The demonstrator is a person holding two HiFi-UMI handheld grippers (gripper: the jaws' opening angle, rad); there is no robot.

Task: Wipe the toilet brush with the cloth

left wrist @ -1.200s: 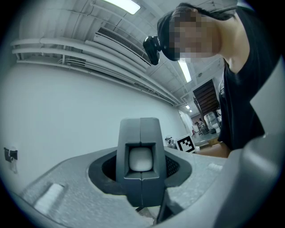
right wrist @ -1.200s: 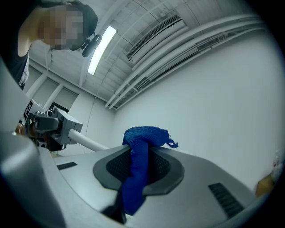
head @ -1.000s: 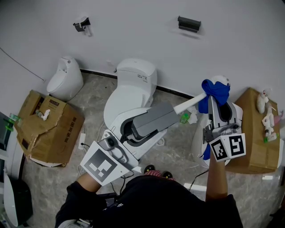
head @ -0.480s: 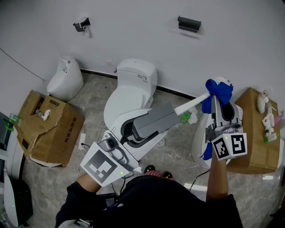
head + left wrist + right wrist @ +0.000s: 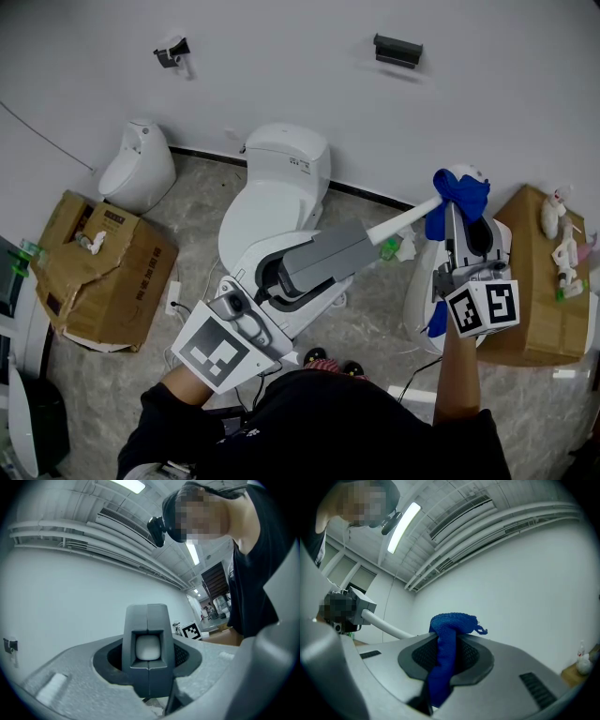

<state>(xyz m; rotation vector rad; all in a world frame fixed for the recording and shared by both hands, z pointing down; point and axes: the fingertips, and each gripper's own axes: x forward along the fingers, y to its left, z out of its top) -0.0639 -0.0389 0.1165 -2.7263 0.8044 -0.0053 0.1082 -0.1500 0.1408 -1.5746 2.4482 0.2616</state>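
left tongs [image 5: 363, 233] clamped tight on the near end of the long white plastic toilet brush [image 5: 405, 217], held up in the air beside the white toilet [image 5: 272, 192], right tongs [image 5: 457, 215] pinching the blue knitted cloth [image 5: 459, 191] right at the far end of its handle.
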